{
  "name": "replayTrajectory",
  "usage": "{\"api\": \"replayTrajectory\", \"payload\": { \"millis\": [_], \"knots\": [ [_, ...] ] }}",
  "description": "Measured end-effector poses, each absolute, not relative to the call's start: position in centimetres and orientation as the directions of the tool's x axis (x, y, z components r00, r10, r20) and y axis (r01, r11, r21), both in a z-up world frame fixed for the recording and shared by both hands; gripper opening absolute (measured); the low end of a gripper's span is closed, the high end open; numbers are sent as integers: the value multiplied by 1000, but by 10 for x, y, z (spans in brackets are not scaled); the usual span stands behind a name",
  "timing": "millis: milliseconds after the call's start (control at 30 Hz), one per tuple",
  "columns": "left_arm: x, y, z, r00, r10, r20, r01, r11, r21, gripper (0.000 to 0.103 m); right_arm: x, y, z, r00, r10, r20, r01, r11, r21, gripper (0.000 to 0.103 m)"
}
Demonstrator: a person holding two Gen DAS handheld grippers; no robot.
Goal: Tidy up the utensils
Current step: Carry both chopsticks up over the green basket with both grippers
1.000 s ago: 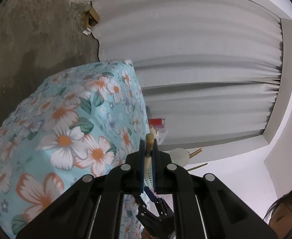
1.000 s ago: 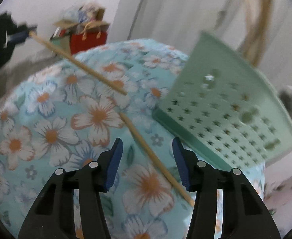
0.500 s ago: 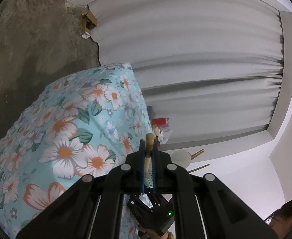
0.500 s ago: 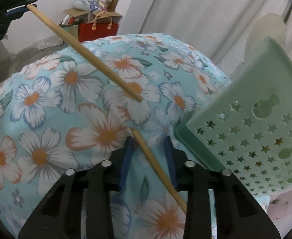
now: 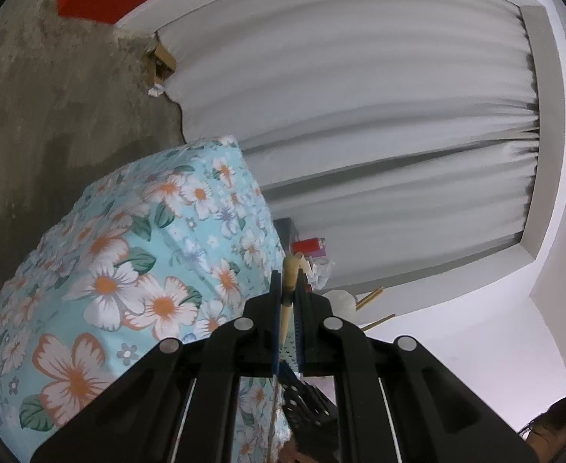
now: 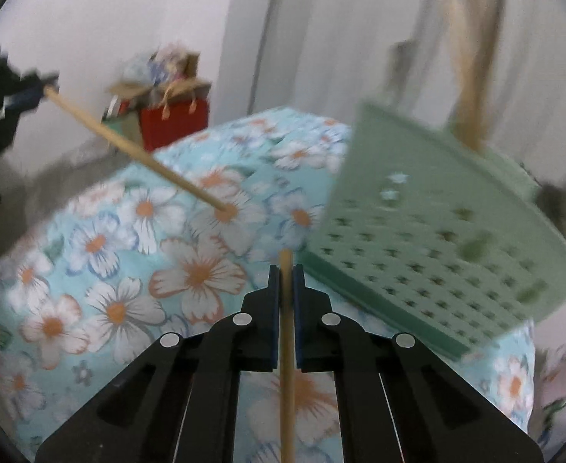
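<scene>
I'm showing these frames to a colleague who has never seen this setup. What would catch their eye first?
Probably the two wooden chopsticks: the right gripper has just closed on one chopstick, and the left gripper clamps the other chopstick, which juts across the upper left of the right wrist view. Next, the bright floral tablecloth beneath, with a green perforated basket at its right.
</scene>
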State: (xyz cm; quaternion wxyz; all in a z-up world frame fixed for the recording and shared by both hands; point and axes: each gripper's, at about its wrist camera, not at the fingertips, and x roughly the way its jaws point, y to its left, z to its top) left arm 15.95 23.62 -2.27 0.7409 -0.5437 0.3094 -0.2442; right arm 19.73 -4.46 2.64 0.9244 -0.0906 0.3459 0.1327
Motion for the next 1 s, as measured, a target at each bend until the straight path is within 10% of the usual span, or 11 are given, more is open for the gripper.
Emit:
{"api": "replayTrajectory", "payload": {
  "millis": [467, 1000],
  "knots": [
    [142, 179, 52, 711, -651, -267, 214, 561, -800, 5, 136, -208, 120, 855, 424, -298, -226, 823, 521, 4],
    [118, 89, 159, 628, -762, -159, 592, 601, -537, 5, 112, -216, 126, 895, 378, -236, -203, 817, 539, 4]
  ]
}}
